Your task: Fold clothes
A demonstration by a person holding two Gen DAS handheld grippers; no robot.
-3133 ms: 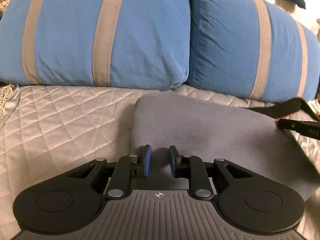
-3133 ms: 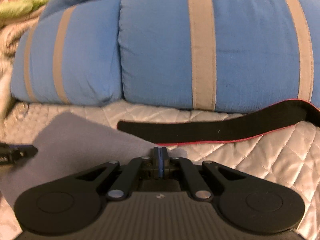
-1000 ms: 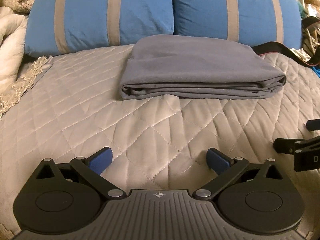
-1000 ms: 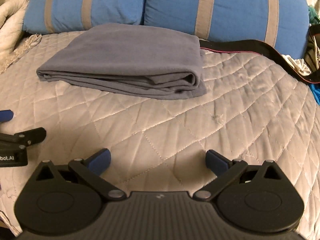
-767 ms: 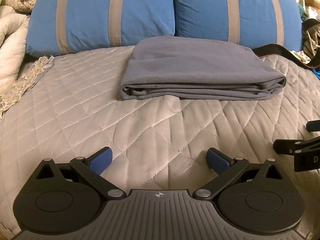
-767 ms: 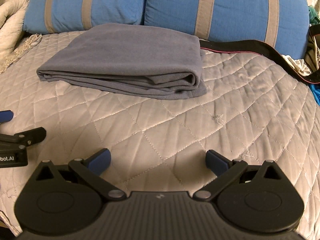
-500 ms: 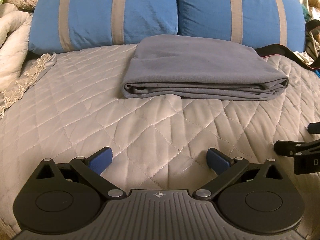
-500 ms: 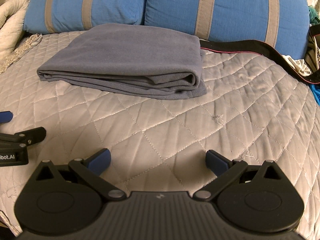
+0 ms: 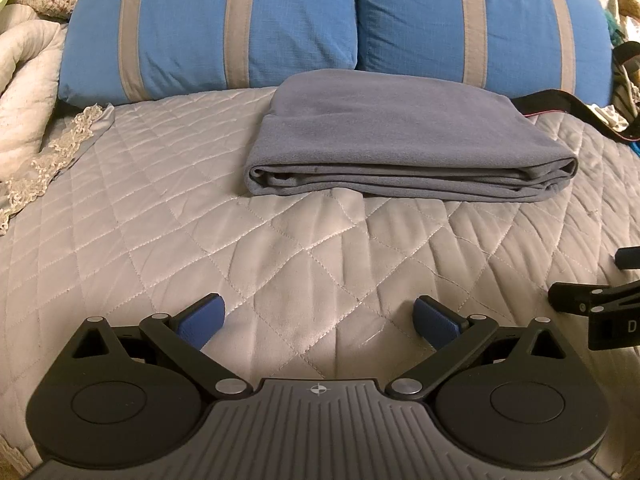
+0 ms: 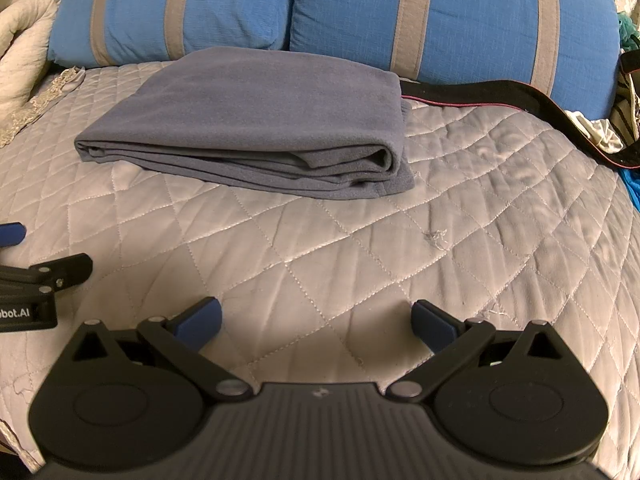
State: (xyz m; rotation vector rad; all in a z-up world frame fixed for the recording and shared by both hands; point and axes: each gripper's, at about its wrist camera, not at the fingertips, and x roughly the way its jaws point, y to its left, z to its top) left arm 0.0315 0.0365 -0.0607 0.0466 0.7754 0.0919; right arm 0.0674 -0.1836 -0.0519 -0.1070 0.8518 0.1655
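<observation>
Grey fleece, that's my read of the folded garment (image 9: 400, 136): soft, light and limp, so it should sag unless I take it by the layered front edge near both corners. It lies towards the head of the bed (image 9: 160, 208), just in front of the blue pillows (image 9: 224, 28), long axis running left to right, open layers facing me. My left hand-held gripper (image 9: 318, 322) and right hand-held gripper (image 10: 316, 320) are both spread wide and empty, well short of it.
</observation>
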